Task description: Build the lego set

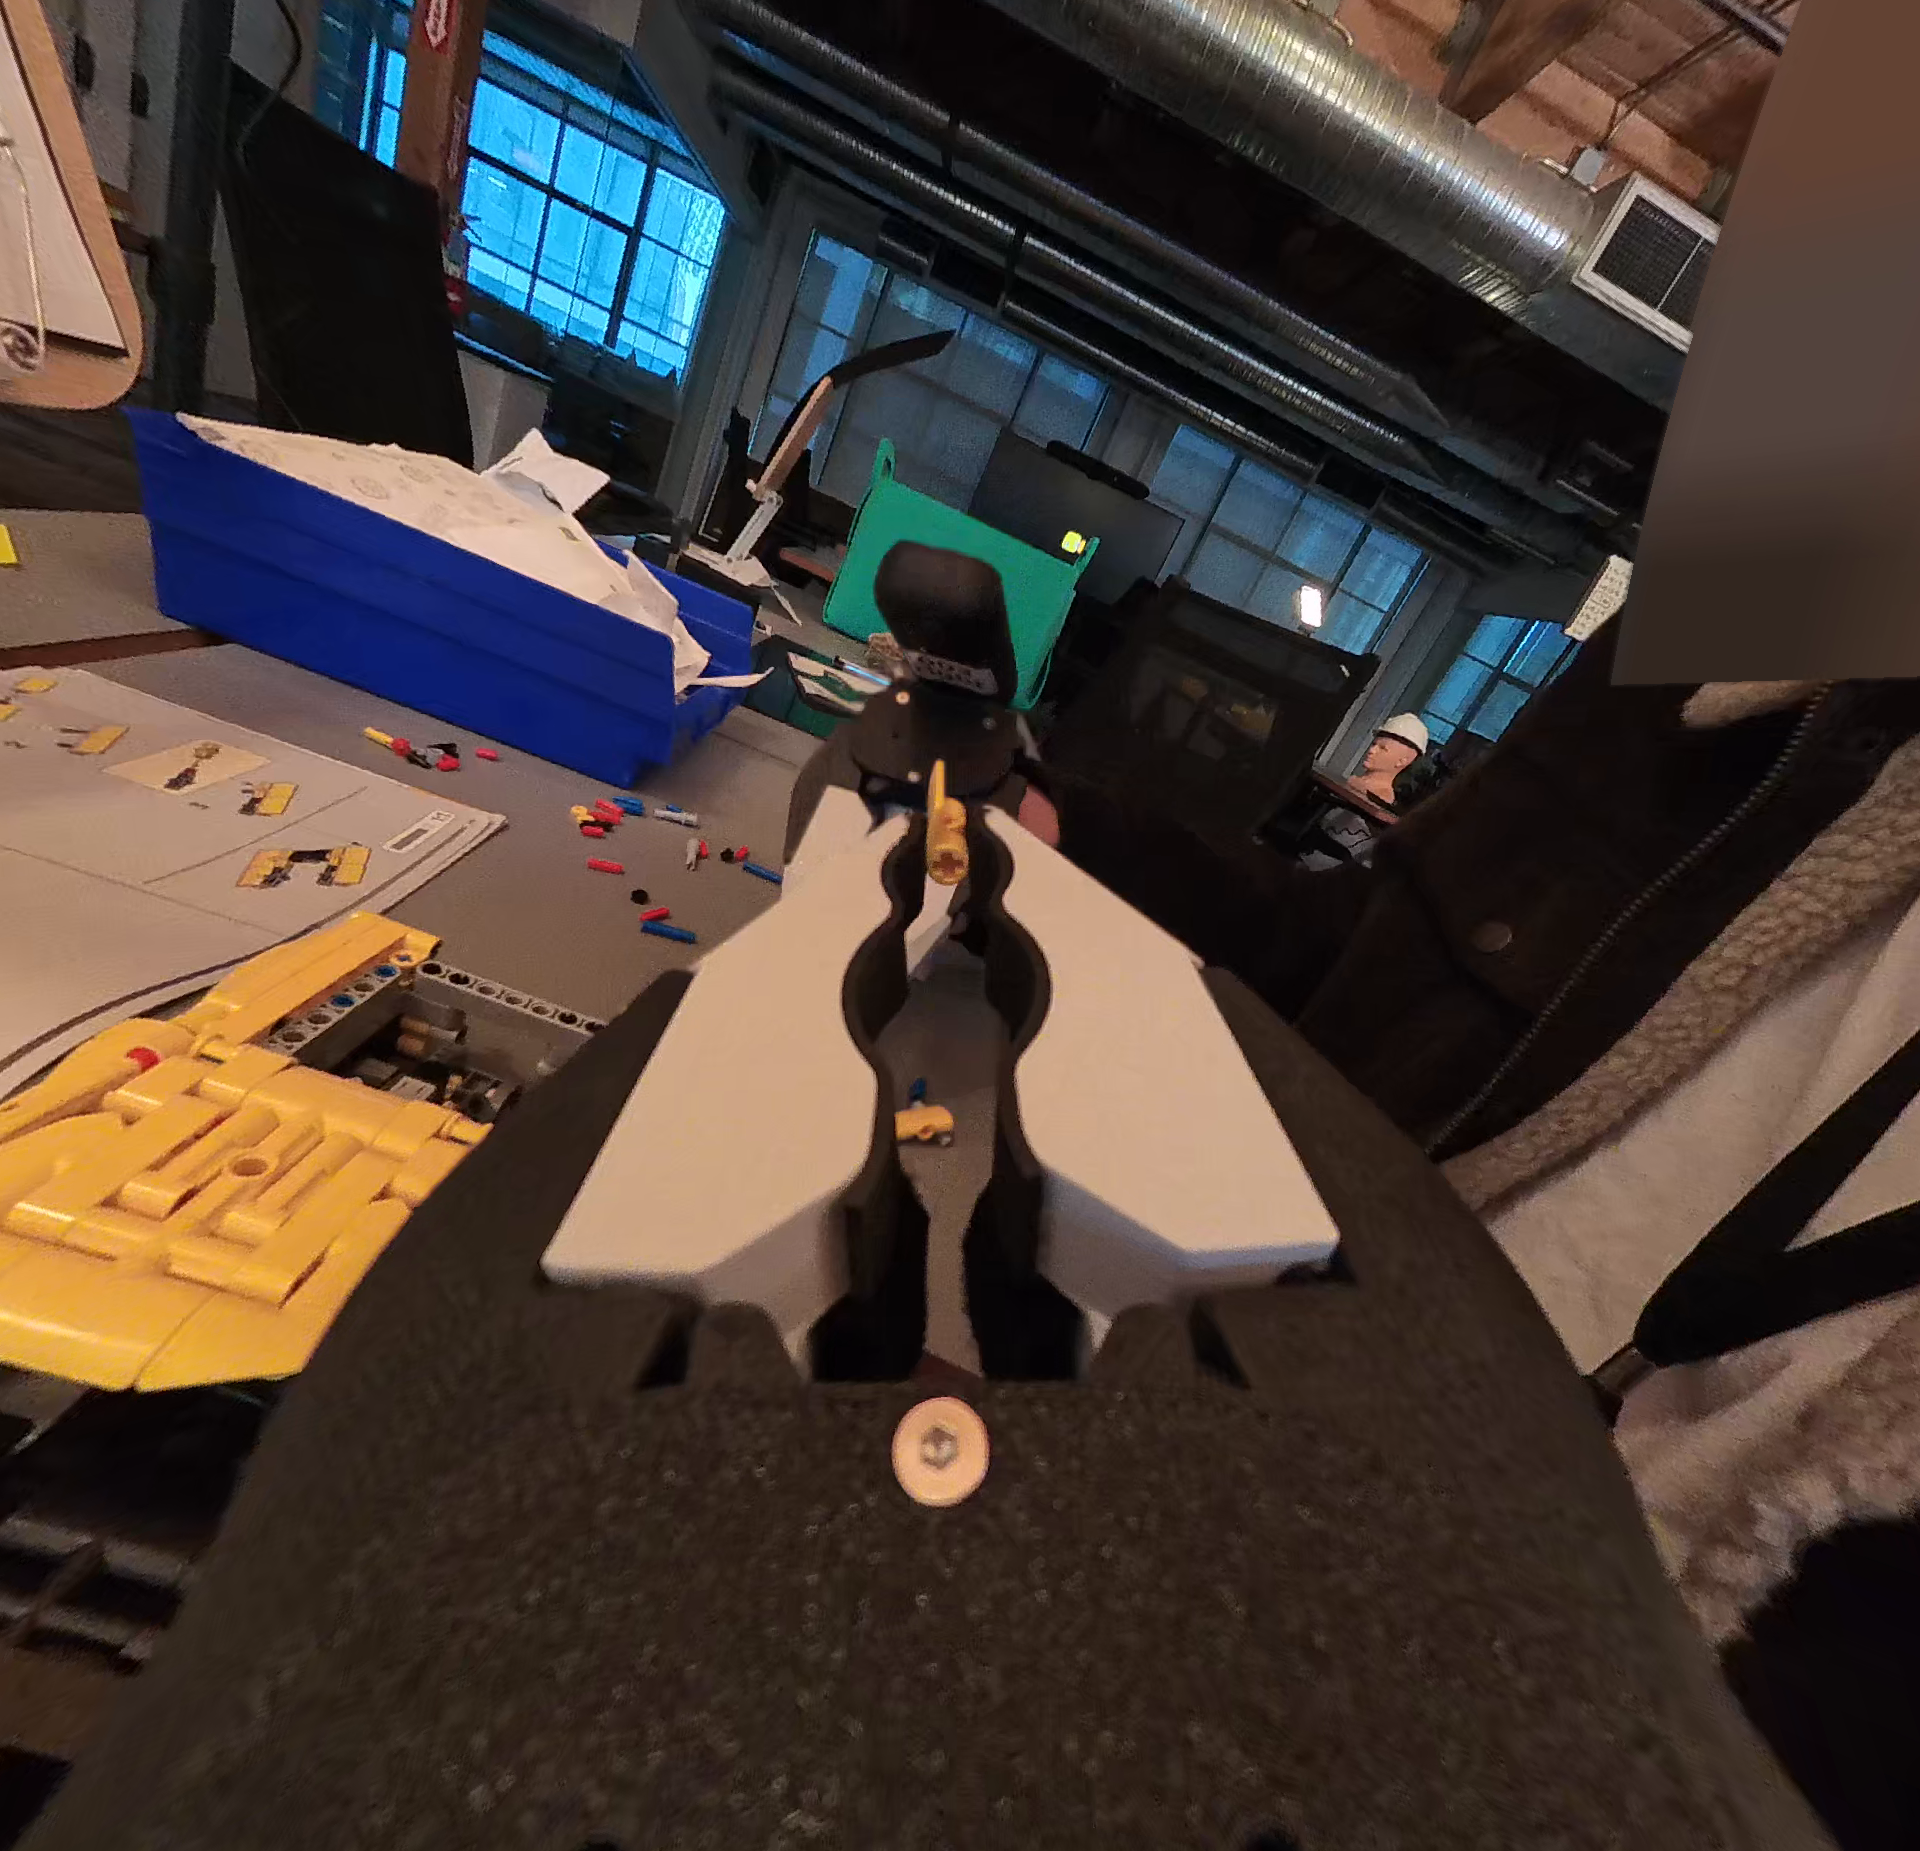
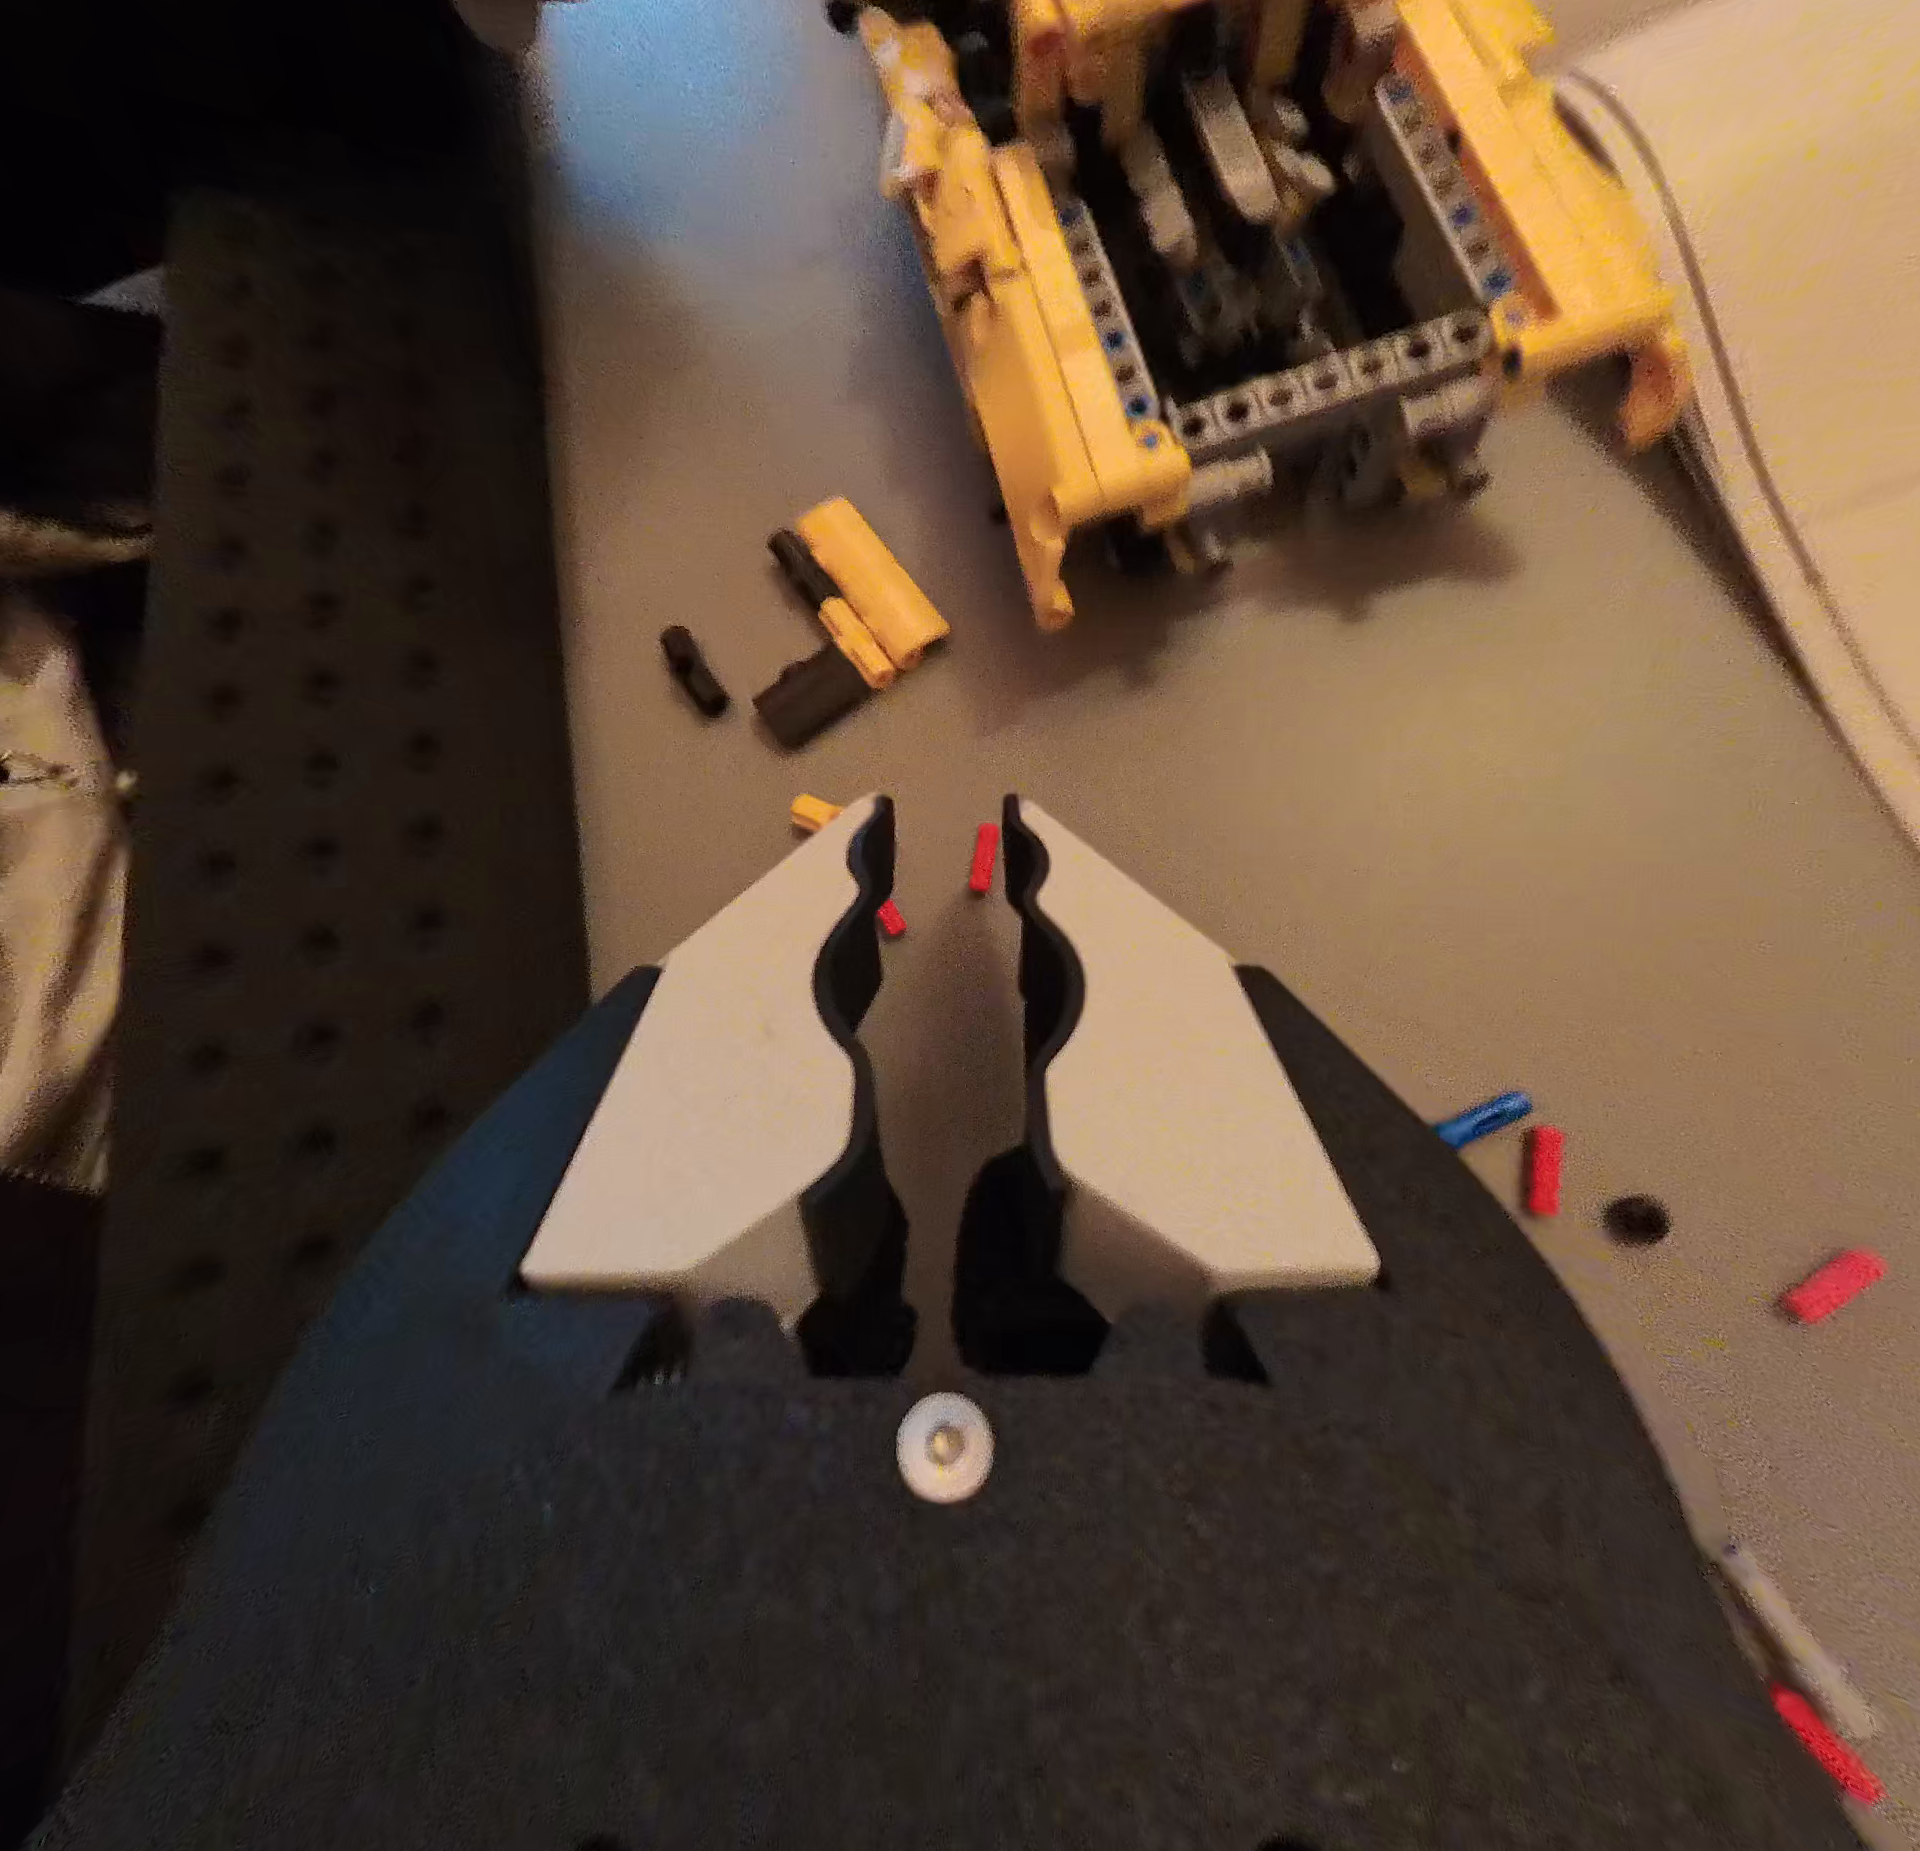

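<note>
Scanning the left wrist view from the left edge: yellow lego model (image 1: 197, 1167) lies on the grey table (image 1: 520, 897), partly on top of the open instruction booklet (image 1: 187, 814). Behind the booklet, a blue bin (image 1: 416, 596) holds crumpled paper. Loose small pins (image 1: 644, 845), red, blue and black, are scattered on the table between bin and gripper. At centre, the left gripper (image 1: 945, 845) is raised and tilted upward, its tips pressed together on a small yellow pin (image 1: 947, 833), which stands roughly upright between them. Just beyond the tips the other gripper faces this one, dark-bodied and partly hidden. One more small yellow piece (image 1: 923, 1124) lies on the table, seen through the gap lower down the fingers. At far right, a person's dark jacket and fleece lining (image 1: 1662, 1074).

Right wrist view, left to right: dark perforated strip (image 2: 312, 762) along the table edge. Near it, a black pin (image 2: 693, 671), then a small yellow-and-black sub-assembly (image 2: 847, 612), apart from each other. The right gripper (image 2: 943, 814) hangs over the table with its fingers spread and nothing between them; two red pins (image 2: 983, 859) lie on the table below the gap. Upper right, the lego model (image 2: 1247, 243) again, blurred, grey beams and yellow panels. Farther right, more red pieces and a blue pin (image 2: 1486, 1115).
</note>
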A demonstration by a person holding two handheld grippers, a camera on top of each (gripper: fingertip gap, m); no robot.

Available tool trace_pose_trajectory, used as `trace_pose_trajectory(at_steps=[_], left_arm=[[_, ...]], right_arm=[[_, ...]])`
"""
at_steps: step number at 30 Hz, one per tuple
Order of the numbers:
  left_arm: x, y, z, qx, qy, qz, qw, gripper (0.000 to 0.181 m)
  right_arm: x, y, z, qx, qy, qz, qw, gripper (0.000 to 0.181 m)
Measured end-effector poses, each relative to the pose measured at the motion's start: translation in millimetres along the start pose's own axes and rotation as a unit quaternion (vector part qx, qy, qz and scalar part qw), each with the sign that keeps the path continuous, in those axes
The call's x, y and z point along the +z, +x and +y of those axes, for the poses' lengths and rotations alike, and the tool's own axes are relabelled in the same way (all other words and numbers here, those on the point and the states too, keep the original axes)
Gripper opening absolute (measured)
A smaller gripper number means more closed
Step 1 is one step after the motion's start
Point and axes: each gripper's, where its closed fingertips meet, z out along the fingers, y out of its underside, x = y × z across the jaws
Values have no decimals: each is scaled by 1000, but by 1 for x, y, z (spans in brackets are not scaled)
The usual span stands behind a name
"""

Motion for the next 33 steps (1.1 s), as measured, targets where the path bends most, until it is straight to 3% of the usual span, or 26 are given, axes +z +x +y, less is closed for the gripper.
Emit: trace_pose_trajectory(at_steps=[6, 15, 16, 19, 24, 33], left_arm=[[2, -4, 5, -3, -11, -9, 1000, 7], [-1, -1, -2, -46, 11, 20, 999, 6], [-1, -2, -2, -57, 13, 23, 998, 7], [-3, -4, -2, -85, 19, 32, 996, 6], [-1, -3, 2, -88, 8, 37, 995, 6], [6, -3, 18, -73, -35, 23, 996, 6]], right_arm=[[13, 8, 19, -39, -10, 81, 996, 10], [16, 9, 21, -93, -31, 116, 988, 4], [14, 4, 11, -80, -20, 99, 992, 4], [-11, -19, -61, -100, 85, 77, 988, 3], [-26, -44, -133, -153, 89, 84, 981, 3], [-10, -47, -135, -211, 32, 103, 971, 3]])
